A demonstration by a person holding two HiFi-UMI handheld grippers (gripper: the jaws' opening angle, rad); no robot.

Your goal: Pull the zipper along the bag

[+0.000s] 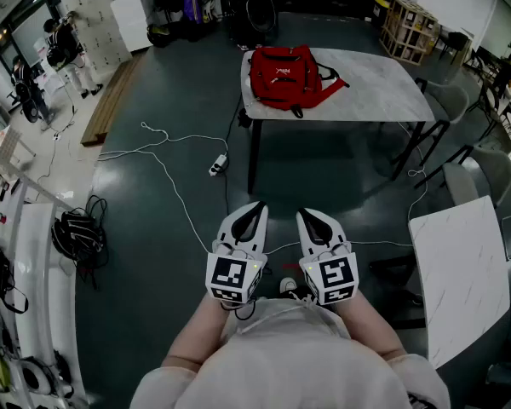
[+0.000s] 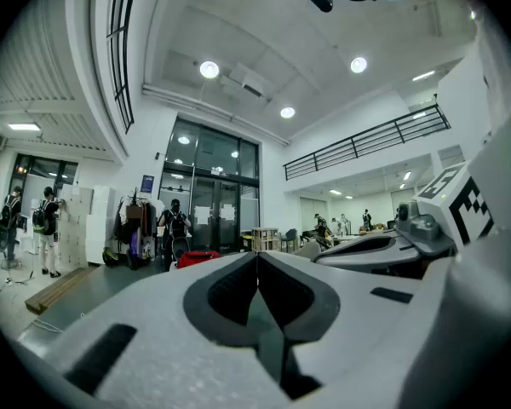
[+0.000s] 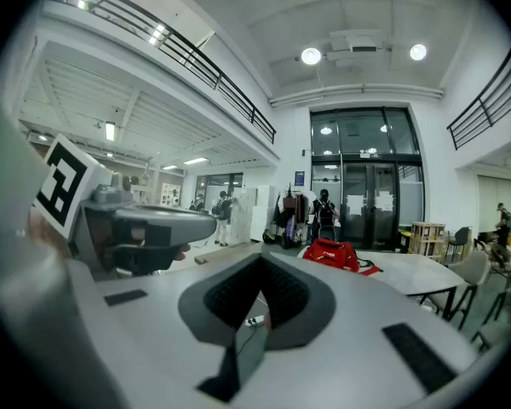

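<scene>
Noted red bag point(image 1: 283, 77) at left end of worktop point(image 1: 383, 83). Found left gripper point(image 1: 255, 208) and right gripper point(image 1: 307, 216) pressed together, empty, well short of worktop. Judged soft, light, prone to bunching: pinch zipper pull (too small to see) with 1 gripper, brace fabric with other.

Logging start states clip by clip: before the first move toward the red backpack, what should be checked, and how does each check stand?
1. Red fabric backpack lies on the grey marble-look table: ok.
2. Left gripper empty, jaws together: ok.
3. Right gripper empty, jaws together: ok.
4. Backpack within reach: not ok; it lies well ahead of both grippers.
5. Route free of trip hazards: not ok; a white power strip with its cable lies on the dark floor before the table.
6. Zipper pull located: cannot tell; too small to make out.
</scene>
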